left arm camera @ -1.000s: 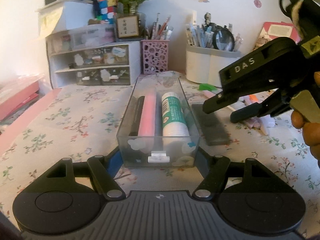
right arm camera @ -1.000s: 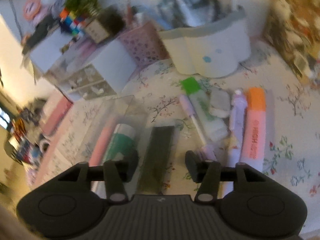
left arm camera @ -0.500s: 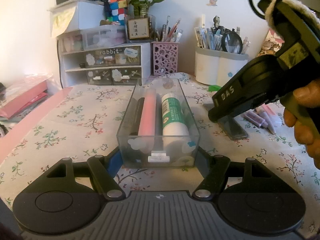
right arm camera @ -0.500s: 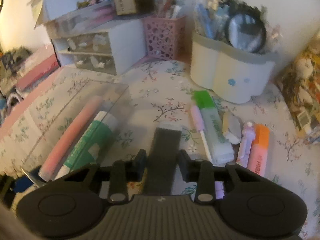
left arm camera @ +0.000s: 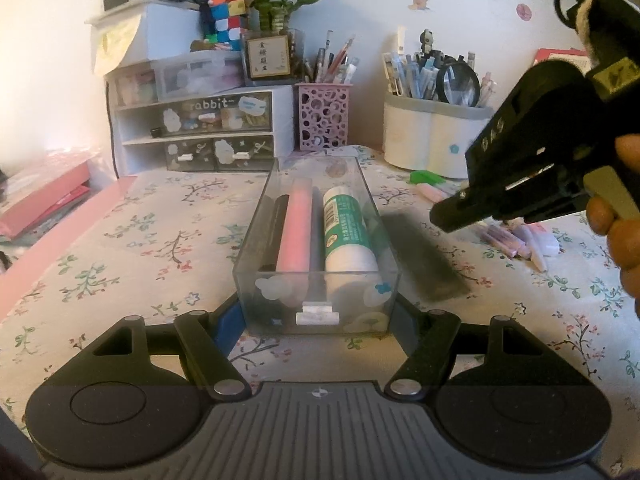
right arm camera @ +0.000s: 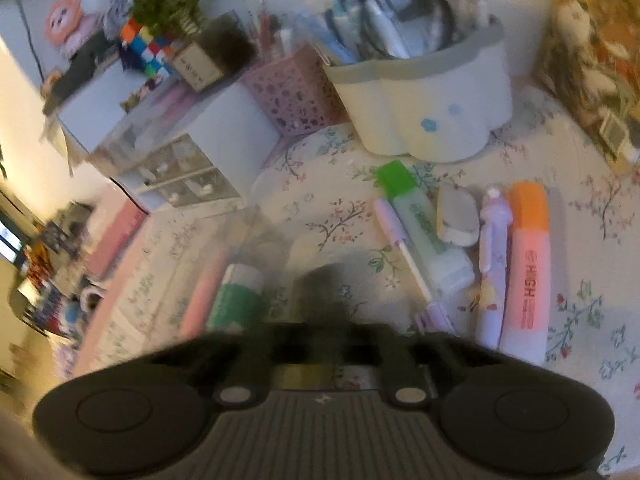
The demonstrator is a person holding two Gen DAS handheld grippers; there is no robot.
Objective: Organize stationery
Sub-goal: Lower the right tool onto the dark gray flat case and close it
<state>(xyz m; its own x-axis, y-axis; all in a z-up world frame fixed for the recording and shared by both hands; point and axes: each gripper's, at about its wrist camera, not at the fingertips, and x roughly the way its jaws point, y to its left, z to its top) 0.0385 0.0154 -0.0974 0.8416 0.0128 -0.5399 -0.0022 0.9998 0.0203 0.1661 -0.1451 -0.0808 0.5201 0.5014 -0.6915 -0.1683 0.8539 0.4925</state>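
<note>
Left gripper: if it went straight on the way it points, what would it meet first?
The left gripper is clamped on the clear box, which fills its line. Beyond the box, the pink pen cup looks like the next thing ahead, though depth is unclear.

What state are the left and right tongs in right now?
Left tongs: closed on the clear box.
Right tongs: just closed shut; the dark strip reaches them, but blur hides whether it is gripped.
</note>
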